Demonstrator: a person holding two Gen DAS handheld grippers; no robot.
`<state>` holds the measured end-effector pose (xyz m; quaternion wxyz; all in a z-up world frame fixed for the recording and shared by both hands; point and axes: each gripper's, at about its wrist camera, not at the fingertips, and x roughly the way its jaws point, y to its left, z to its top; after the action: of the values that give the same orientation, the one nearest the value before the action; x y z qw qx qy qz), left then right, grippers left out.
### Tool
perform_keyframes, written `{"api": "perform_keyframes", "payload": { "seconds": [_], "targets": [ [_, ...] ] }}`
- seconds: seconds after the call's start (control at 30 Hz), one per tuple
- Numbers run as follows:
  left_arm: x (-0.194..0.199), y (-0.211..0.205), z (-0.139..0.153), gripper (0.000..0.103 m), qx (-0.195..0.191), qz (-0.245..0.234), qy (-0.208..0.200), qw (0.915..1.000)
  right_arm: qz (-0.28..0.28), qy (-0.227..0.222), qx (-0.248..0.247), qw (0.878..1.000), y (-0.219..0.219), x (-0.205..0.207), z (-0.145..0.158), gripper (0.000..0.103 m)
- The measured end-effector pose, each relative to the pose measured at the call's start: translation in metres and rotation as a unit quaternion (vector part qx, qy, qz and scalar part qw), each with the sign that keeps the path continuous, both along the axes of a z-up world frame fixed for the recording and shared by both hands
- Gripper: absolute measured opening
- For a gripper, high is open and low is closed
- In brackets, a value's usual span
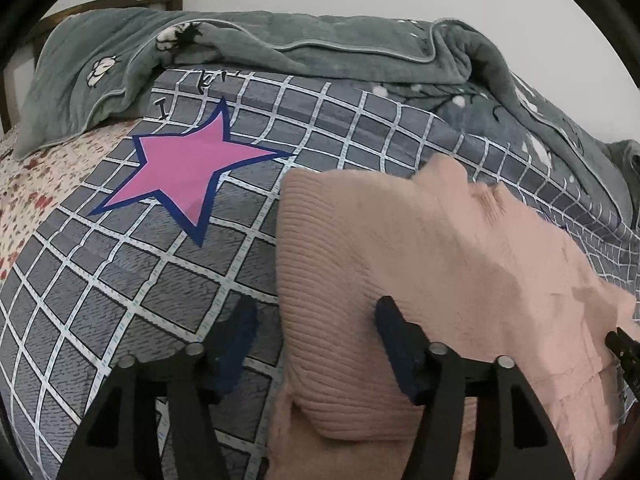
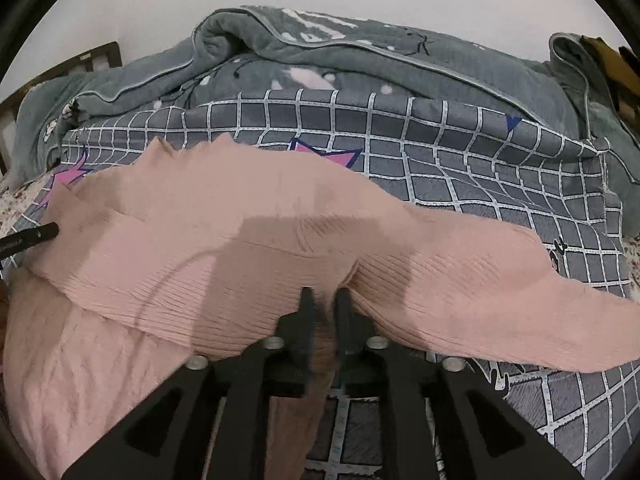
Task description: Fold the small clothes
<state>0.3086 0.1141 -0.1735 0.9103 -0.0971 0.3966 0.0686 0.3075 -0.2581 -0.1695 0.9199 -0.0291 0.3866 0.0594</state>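
Pink knit top [image 2: 248, 240] lies spread on the grid sheet [image 1: 120, 280], ahead of and under both tongs; one ribbed part reaches off to the right of the right tongs. Right tongs [image 2: 324, 300]: fingers close together, clamped on a pinch of the ribbed knit, cloth bunched at the tips. Left tongs [image 1: 316, 312]: fingers wide apart, straddling the top's ribbed edge, holding nothing; one finger over the sheet, the other over the knit. Risks, as I judge them: the right pinch looks thin, so a quick lift could let the stretchy knit slip out or drag up only one layer, leaving the fold skewed. If the left tongs close where they are, they may catch the sheet along with the edge and pull bedding into the fold. Soft bed gives little backing for a clean crease. Grey blanket [image 1: 280, 44] heaped beyond, well apart.
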Motion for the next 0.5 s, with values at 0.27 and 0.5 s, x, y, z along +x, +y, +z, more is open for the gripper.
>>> {"api": "perform_keyframes", "payload": {
  "seconds": [0.27, 0.5],
  "targets": [
    [-0.0024, -0.0065, -0.0002, 0.071, 0.016, -0.003, 0.001, 0.9999, 0.012, -0.012, -0.013, 1.0, 0.0066, -0.0052, 0.0022, 0.048],
    [-0.0028, -0.0071, -0.0003, 0.073, 0.015, -0.003, 0.001, 0.9999, 0.009, -0.009, -0.003, 1.0, 0.0028, -0.0045, 0.0023, 0.054]
  ]
}}
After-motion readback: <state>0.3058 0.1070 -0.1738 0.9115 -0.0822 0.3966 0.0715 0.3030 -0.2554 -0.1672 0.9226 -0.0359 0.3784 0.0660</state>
